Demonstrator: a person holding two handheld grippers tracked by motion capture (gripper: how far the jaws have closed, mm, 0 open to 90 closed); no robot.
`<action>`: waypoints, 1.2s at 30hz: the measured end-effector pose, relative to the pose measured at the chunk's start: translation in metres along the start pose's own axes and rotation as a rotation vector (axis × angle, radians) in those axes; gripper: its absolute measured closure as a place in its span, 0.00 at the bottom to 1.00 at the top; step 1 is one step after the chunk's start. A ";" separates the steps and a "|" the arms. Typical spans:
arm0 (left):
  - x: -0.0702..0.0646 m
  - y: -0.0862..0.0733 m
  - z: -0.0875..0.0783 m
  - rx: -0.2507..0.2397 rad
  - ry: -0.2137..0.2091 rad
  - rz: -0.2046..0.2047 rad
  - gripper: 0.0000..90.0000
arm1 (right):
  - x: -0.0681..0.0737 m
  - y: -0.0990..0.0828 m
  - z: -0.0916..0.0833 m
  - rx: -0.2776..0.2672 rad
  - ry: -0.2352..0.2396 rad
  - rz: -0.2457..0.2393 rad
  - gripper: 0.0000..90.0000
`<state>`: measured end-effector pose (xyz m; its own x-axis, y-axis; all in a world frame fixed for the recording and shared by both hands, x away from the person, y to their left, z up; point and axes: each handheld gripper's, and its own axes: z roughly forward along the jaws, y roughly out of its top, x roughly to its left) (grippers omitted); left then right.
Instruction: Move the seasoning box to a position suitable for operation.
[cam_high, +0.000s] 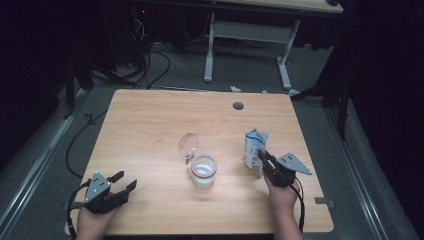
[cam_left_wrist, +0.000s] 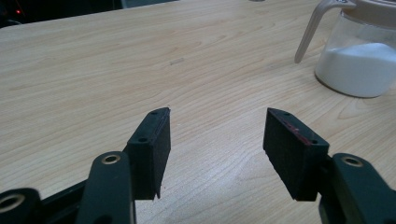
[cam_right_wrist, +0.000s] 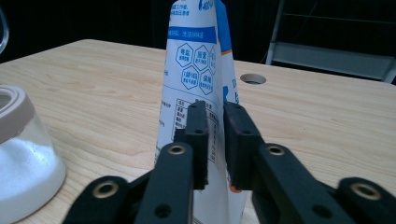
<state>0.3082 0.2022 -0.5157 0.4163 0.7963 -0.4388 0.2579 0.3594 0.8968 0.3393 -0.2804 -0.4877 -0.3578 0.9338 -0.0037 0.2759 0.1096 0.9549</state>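
A white and blue pouch (cam_high: 254, 145) stands upright on the right part of the wooden table (cam_high: 150, 115). My right gripper (cam_high: 262, 156) is at its near edge. In the right gripper view the pouch (cam_right_wrist: 194, 56) has its thin edge between the jaws of that gripper (cam_right_wrist: 215, 109), which stand a narrow gap apart and do not clamp it. A glass jar (cam_high: 204, 172) with white powder sits mid-table, its clear lid (cam_high: 189, 146) tipped up. My left gripper (cam_high: 126, 179) rests open near the front left corner; in its own view the left gripper (cam_left_wrist: 217, 116) has nothing between its jaws and the jar (cam_left_wrist: 359, 65) is at the far right.
A round cable hole (cam_high: 238, 106) is in the table's far side. The jar (cam_right_wrist: 23, 158) is at the left in the right gripper view. Beyond the table stand another desk's white legs (cam_high: 210, 50) and floor cables (cam_high: 150, 65). Bare wood lies between the left gripper and the jar.
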 end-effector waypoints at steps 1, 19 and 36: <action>0.000 0.000 0.000 0.000 0.000 -0.001 0.47 | 0.000 0.000 0.001 0.002 -0.001 0.004 0.84; -0.006 -0.005 0.004 0.029 -0.008 -0.002 0.46 | 0.001 -0.001 0.006 0.041 -0.031 0.020 0.51; -0.012 -0.007 0.017 0.046 -0.023 -0.018 0.44 | 0.004 -0.004 -0.010 0.046 -0.067 0.022 0.54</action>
<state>0.3162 0.1817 -0.5175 0.4311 0.7784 -0.4563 0.3048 0.3503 0.8856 0.3280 -0.2804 -0.4889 -0.2910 0.9567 -0.0041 0.3243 0.1027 0.9404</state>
